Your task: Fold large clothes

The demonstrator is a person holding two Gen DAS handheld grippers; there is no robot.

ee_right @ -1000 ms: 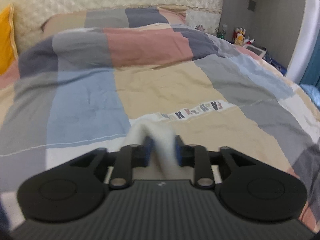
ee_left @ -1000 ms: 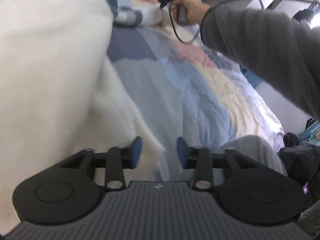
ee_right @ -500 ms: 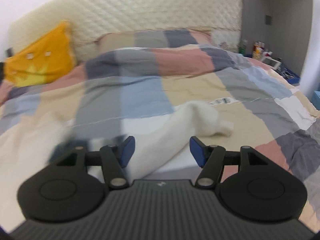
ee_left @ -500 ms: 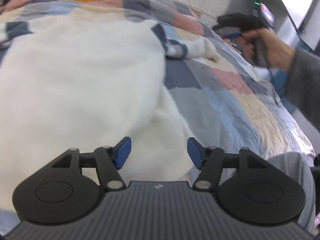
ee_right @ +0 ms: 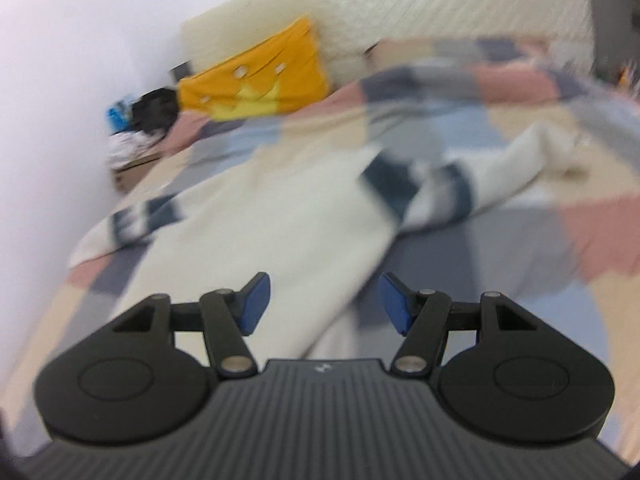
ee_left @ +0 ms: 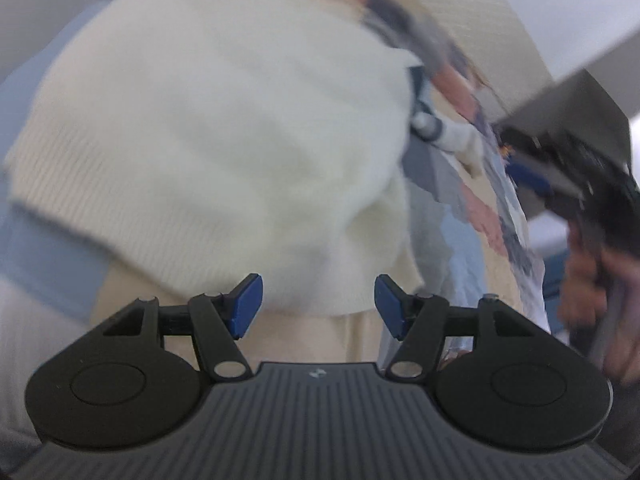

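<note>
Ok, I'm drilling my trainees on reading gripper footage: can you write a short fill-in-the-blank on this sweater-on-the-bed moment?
1. Both the left gripper and the right gripper have their jaws ____.
2. The cream sweater has dark ____ bands on its sleeves.
3. The sweater lies on a patchwork ____.
4. The pillow by the headboard is ____.

Missing words: open; blue; quilt; yellow

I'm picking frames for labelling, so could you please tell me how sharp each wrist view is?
Left wrist view: the white sweater and the bedspread are motion-blurred, while the left tool is sharp. Right wrist view: the bed and yellow pillow smear, and only the right tool is crisp.
</note>
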